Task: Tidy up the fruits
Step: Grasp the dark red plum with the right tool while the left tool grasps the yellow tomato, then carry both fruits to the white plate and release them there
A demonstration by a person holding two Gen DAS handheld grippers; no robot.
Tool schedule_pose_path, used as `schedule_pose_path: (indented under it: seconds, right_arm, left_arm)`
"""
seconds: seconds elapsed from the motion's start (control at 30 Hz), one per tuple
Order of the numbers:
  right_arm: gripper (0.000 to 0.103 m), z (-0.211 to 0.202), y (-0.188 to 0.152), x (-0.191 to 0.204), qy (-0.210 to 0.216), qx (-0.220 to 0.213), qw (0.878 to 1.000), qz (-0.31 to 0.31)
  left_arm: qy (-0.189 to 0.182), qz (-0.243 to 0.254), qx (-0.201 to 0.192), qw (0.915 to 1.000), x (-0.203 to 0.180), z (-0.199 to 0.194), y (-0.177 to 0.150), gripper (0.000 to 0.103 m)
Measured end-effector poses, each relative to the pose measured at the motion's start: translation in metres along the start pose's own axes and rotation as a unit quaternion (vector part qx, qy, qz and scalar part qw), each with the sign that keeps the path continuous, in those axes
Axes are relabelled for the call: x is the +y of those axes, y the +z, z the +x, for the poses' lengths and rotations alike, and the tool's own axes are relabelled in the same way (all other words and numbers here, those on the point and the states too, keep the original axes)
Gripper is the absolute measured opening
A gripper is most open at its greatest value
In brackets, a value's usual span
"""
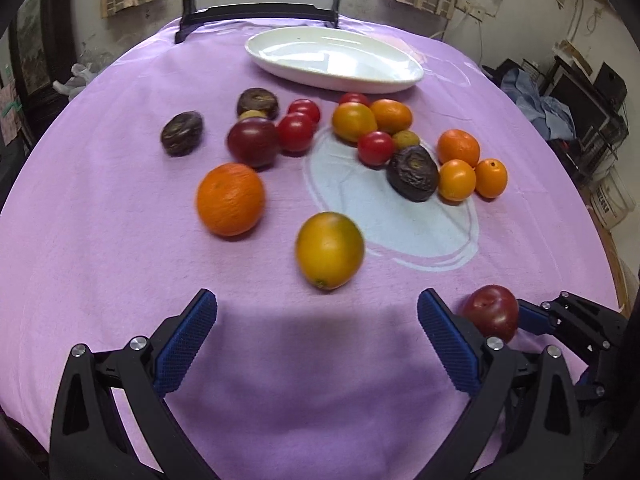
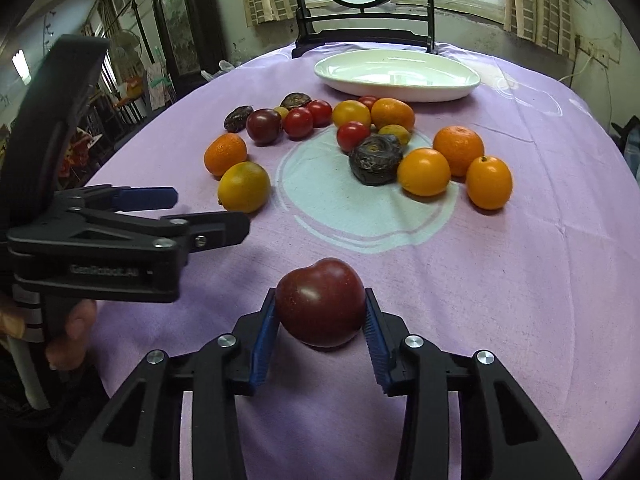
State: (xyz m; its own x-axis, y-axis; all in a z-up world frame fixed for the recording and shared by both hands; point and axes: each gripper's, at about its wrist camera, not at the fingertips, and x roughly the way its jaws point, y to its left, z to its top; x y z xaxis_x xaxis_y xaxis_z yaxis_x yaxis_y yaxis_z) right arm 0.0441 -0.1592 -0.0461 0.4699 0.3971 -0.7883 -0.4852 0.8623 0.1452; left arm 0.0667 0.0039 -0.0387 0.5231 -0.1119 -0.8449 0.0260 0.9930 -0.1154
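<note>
My right gripper (image 2: pixel 320 312) is shut on a dark red plum (image 2: pixel 320 302), held just above the purple tablecloth near the front edge; the plum also shows in the left wrist view (image 1: pixel 491 312). My left gripper (image 1: pixel 316 312) is open and empty, with a yellow-green citrus (image 1: pixel 329 250) just ahead of it. It also shows in the right wrist view (image 2: pixel 208 212). Scattered further back are an orange (image 1: pixel 231 199), another dark plum (image 1: pixel 253 142), red tomatoes (image 1: pixel 295 131), wrinkled passion fruits (image 1: pixel 413 173) and small oranges (image 1: pixel 457 180). A white oval plate (image 1: pixel 334 58) sits empty at the far side.
A dark chair back (image 1: pixel 260 4) stands behind the plate. The tablecloth (image 1: pixel 120 240) has a pale oval print (image 1: pixel 400 224) in the middle. Clutter and shelving stand off the table's right side (image 1: pixel 580 96).
</note>
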Motion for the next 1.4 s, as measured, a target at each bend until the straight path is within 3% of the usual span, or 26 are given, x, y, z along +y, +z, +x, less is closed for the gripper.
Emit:
schedule_pose_path:
  seconds: [0.07,0.1,0.13,0.27,0.3,0.33,0.37,0.5,0.67,0.77,0.93,1.13,1.4]
  right_arm:
    - [0.041,-0.005,-0.002,-0.007,0.003,-0.005,1.0,0.005]
    - [0.041,-0.007,-0.004,-0.011,0.003,-0.008,1.0,0.007]
    - [0.041,-0.007,-0.004,-0.013,0.003,-0.01,1.0,0.009]
    - [0.041,-0.01,-0.007,-0.025,0.009,-0.014,1.0,0.017]
    - [0.041,-0.01,-0.006,-0.026,0.01,-0.016,1.0,0.018]
    - [0.041,-0.01,-0.006,-0.027,0.01,-0.016,1.0,0.019]
    - [0.041,-0.011,-0.005,-0.029,0.009,-0.017,1.0,0.02]
    - [0.041,-0.014,0.0,-0.034,0.004,-0.023,0.999,0.021]
    - [0.041,-0.038,0.035,-0.038,-0.033,-0.076,0.997,0.002]
    - [0.041,-0.05,0.071,-0.034,-0.053,-0.127,0.99,-0.027]
    - [0.041,-0.022,0.126,-0.033,-0.079,-0.156,0.983,-0.06]
    - [0.041,0.054,0.184,-0.05,-0.111,-0.121,0.984,-0.071]
    - [0.043,0.123,0.227,-0.079,-0.109,-0.044,0.992,-0.04]
  left_arm:
    - [0.002,0.011,0.004,0.9999,-0.007,0.007,0.005,0.089]
    - [0.005,0.018,0.011,0.9998,-0.01,0.012,0.008,0.07]
    - [0.008,0.021,0.022,0.9995,-0.011,0.018,0.01,0.065]
    - [0.026,0.028,0.015,0.9991,-0.017,0.026,0.02,0.065]
    - [0.031,0.029,0.013,0.999,-0.018,0.028,0.023,0.06]
    - [0.039,0.032,0.005,0.9987,-0.019,0.028,0.024,0.039]
    - [0.046,0.038,-0.003,0.9982,-0.019,0.028,0.026,0.036]
    - [0.032,0.033,0.0,0.9989,-0.014,0.024,0.029,0.036]
    - [0.031,0.061,-0.032,0.9972,-0.016,-0.001,0.054,0.036]
    - [0.029,0.056,-0.064,0.996,-0.01,-0.017,0.089,0.036]
    - [0.051,0.044,-0.108,0.9919,-0.001,-0.007,0.16,0.036]
    - [0.053,0.0,-0.084,0.9951,0.019,0.061,0.229,0.036]
    - [0.051,-0.005,-0.026,0.9983,0.024,0.128,0.255,0.037]
